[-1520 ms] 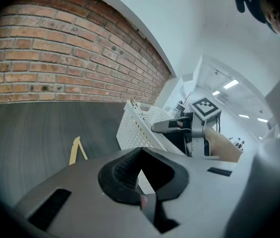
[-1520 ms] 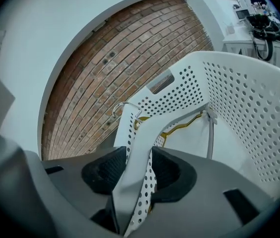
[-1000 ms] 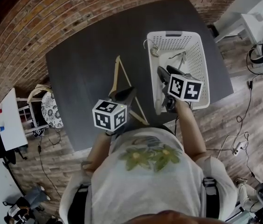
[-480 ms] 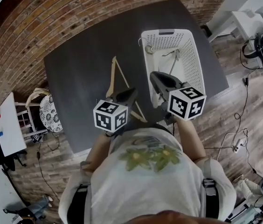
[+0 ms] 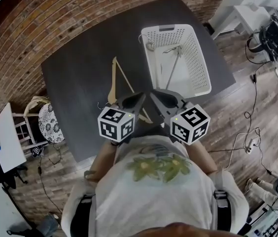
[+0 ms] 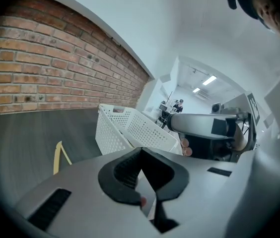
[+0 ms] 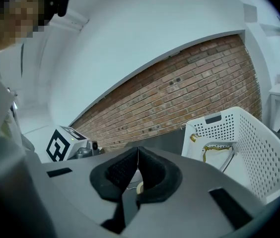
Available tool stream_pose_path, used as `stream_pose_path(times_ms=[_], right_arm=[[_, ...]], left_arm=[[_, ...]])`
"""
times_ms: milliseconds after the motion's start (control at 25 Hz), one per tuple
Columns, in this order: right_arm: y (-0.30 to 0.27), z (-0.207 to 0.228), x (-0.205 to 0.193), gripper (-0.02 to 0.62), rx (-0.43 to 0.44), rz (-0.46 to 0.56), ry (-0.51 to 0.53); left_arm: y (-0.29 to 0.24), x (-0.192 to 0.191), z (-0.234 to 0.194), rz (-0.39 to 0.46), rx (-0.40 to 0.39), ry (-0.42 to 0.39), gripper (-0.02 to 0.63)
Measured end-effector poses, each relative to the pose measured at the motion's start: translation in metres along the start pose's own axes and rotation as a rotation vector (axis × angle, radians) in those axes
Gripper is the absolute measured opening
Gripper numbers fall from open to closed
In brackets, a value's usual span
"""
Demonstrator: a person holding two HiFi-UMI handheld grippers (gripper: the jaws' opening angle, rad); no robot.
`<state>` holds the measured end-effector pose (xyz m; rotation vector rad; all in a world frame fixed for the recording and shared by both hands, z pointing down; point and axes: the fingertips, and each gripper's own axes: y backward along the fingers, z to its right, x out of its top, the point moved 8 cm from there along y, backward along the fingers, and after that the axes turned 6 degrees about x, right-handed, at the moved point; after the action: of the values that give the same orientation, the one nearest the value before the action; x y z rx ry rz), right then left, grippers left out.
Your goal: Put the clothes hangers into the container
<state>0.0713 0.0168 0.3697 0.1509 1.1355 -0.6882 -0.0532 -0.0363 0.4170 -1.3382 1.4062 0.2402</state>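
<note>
In the container (image 5: 198, 58) at 1 o'clock a hanger (image 5: 170, 65) is lodged; a wooden hanger (image 5: 113, 78) is left at 11 o'clock, left gripper (image 5: 141, 97) and right gripper (image 5: 155, 94) jaws pressed together, empty.

A research lab in a loft-like room. An exposed brick wall (image 5: 40, 23) curves round the far and left sides of a dark table (image 5: 80, 78), which stands on a wood-plank floor (image 5: 262, 98). To the right, loose cables (image 5: 251, 122) and a power strip (image 5: 249, 150) trail across the boards near a white desk (image 5: 245, 14) and a heap of dark equipment (image 5: 272, 36). Square-marker cubes ride on the left gripper (image 5: 142, 96) and the right gripper (image 5: 153, 93). Far off, a bright white room under ceiling strip lights (image 6: 203, 83) holds more gear and standing people (image 6: 177, 104).
</note>
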Motion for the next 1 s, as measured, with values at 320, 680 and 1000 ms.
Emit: stream_pose_path(times_ms=[320, 680, 1000], right_arm=[[0.01, -0.024, -0.018, 0.034, -0.012, -0.033, 0.036], [0.001, -0.047, -0.034, 0.034, 0.052, -0.1, 0.057], [-0.026, -0.058, -0.05, 0.034, 0.108, -0.177, 0.108]], left_arm=[[0.016, -0.012, 0.015, 0.027, -0.021, -0.004, 0.028], [0.039, -0.037, 0.011, 0.037, 0.034, 0.047, 0.028], [0.069, -0.058, -0.008, 0.051, 0.157, 0.128, 0.029]])
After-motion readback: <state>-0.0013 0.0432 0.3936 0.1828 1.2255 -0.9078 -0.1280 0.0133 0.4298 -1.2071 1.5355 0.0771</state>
